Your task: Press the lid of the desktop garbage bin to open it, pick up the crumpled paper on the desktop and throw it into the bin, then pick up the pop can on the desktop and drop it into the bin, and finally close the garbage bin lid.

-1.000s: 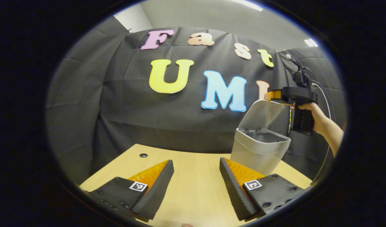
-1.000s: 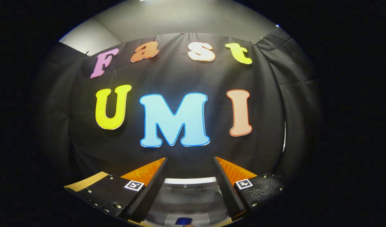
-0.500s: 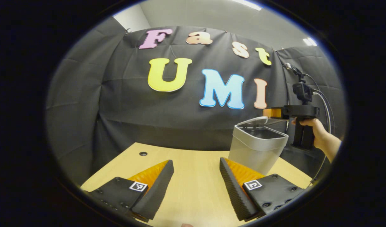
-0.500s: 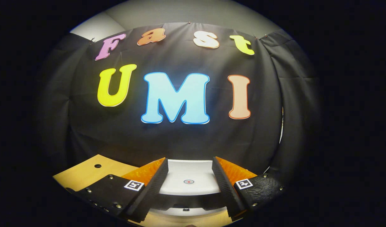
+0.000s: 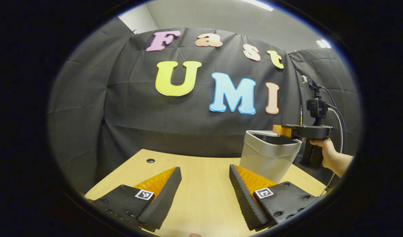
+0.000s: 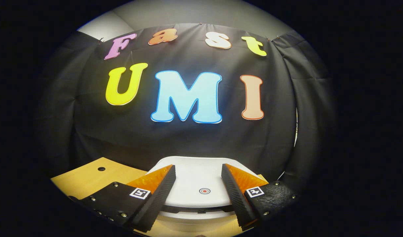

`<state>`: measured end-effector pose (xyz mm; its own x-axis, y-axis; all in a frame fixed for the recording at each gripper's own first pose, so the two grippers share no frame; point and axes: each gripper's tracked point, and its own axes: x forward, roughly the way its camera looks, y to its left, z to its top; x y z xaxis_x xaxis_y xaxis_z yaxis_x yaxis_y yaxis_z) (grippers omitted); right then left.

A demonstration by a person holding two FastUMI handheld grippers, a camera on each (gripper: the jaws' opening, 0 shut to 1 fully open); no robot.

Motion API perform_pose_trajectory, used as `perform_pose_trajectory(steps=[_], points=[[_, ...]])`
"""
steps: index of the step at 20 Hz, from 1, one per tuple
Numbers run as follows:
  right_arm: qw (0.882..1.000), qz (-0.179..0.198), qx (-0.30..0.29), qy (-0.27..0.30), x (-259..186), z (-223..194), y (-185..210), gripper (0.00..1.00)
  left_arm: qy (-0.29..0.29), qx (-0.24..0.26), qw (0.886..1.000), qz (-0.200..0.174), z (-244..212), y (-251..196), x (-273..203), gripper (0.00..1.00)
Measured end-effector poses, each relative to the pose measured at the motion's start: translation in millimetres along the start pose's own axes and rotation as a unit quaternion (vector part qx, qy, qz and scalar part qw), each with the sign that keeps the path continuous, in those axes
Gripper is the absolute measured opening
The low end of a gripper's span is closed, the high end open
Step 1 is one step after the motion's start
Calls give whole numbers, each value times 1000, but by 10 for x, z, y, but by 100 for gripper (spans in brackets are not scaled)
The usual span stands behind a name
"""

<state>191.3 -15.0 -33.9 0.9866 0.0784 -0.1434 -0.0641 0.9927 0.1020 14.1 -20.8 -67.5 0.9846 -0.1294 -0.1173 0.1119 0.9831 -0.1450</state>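
Two fingers of the left gripper point(image 5: 204, 184) stand apart at lower centre over the desk point(image 5: 201, 200); garbage bin point(image 5: 267, 158) at right. Right gripper view: right gripper point(image 6: 198, 184) apart, above lid point(image 6: 196, 184), lower centre.

Recording booth in a lab or office room: black cloth point(image 5: 89, 108) hangs as backdrop on the walls, a pale wood worktop point(image 5: 201, 177) with a cable hole point(image 5: 150, 161) stands before it, and ceiling light panels point(image 5: 322, 43) show above the cloth.
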Motion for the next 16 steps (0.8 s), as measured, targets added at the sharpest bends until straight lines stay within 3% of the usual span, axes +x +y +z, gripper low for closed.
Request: perform_pose_trajectory(steps=[2,10,16], points=[[1000,-2,-4,-11,-11,-30,-4,96,1,0,1000,0,-1,24,-14,100],[999,2,31,-21,18,-190,2,96,4,1,1000,-4,-15,26,3,95],[998,-7,21,-53,38,-233,11,96,11,-3,1000,1,-58,92,34,95]])
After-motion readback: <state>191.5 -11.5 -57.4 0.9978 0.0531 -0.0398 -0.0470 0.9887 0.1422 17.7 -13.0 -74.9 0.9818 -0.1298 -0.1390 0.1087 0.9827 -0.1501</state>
